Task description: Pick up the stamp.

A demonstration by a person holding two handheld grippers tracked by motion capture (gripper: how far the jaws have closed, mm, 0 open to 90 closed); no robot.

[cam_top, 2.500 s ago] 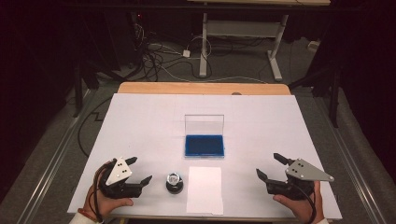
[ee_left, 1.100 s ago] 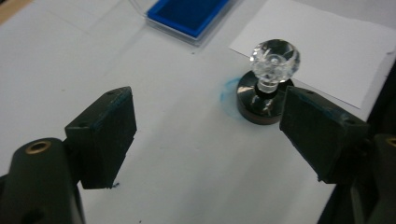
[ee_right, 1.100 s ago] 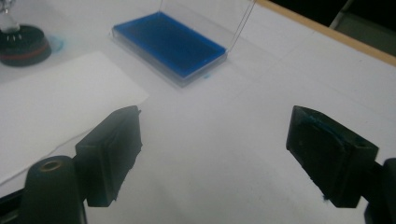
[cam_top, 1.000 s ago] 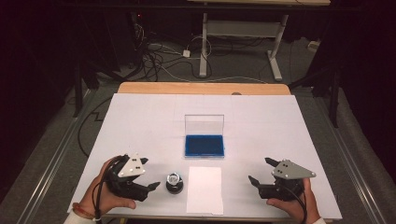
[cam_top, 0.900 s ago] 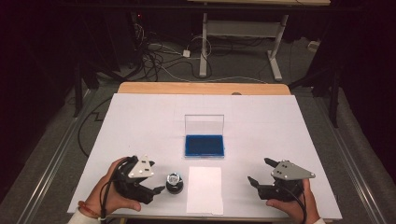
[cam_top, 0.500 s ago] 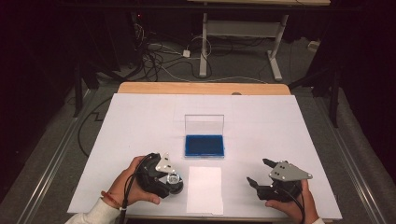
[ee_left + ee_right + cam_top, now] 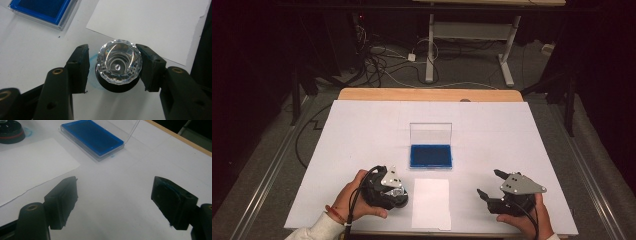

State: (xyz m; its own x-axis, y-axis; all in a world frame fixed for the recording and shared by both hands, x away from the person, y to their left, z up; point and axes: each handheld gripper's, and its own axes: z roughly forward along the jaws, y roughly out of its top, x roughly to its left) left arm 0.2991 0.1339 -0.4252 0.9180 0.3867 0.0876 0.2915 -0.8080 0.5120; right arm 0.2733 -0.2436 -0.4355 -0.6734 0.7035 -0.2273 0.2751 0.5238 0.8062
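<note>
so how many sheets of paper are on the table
1: a small white sheet of paper near the front edge, between the stamp and the right gripper, just before the blue ink pad.

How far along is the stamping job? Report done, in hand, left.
Done: the ink pad stands open and the paper lies ready. In hand: the left gripper has just been closing its jaws around the stamp; one pad touches, the other shows a gap. The right gripper is open, holding nothing. Left: probably gripping, inking and stamping the paper, which bears no print.
</note>
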